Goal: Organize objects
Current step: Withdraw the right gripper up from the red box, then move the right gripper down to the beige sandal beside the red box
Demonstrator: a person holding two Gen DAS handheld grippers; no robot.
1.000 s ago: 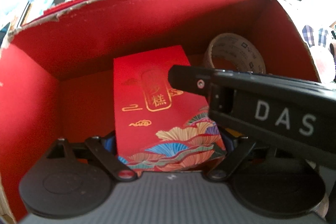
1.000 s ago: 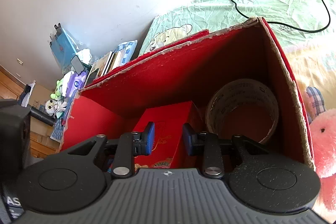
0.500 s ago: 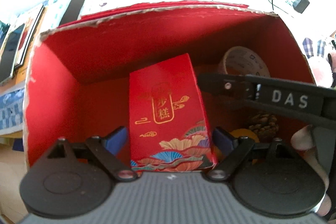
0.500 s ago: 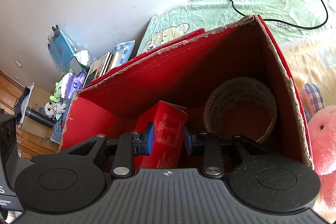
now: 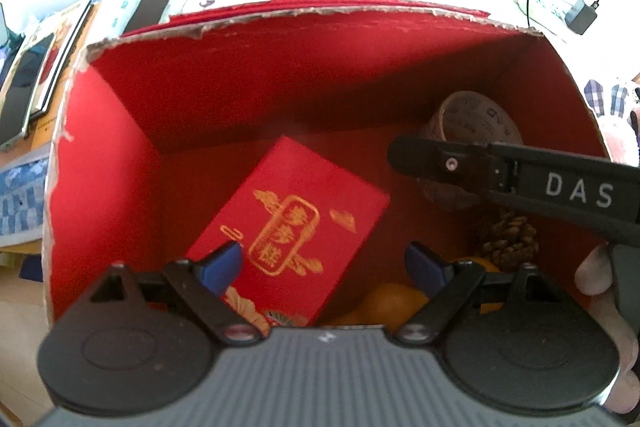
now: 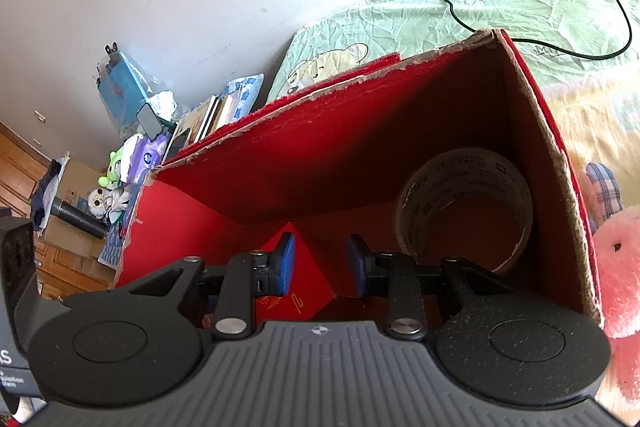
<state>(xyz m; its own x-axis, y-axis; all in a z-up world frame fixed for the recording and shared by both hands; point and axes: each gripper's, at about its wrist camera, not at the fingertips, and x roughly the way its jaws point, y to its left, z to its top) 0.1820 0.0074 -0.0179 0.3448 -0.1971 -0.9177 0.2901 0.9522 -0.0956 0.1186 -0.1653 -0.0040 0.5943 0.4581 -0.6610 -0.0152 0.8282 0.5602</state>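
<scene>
Well, the bed (image 6: pixel 500 7) with its pale green sheet carries a big red cardboard box (image 5: pixel 280 75), open at the top with ragged edges. Inside it, a flat red packet (image 5: pixel 296 211) with gold lettering lies tilted on the box floor, one corner toward the far wall and its lower end running under the left claw (image 5: pixel 324 263). A roll of tape (image 6: pixel 464 203) stands on edge in the far right corner, leaning against the right wall. Along the near right side lie a pine cone (image 5: pixel 506 239) and, just beside it, oranges (image 5: pixel 394 303).

That left claw hangs over the packet, its blue pads spread wide with nothing pinched between them. The right claw (image 6: pixel 320 267) points into the box from the near edge, its pads partly apart and gripping nothing; the packet's corner shows in the gap, lower down. A black cable (image 6: pixel 532 7) trails over the sheet beyond the box.
</scene>
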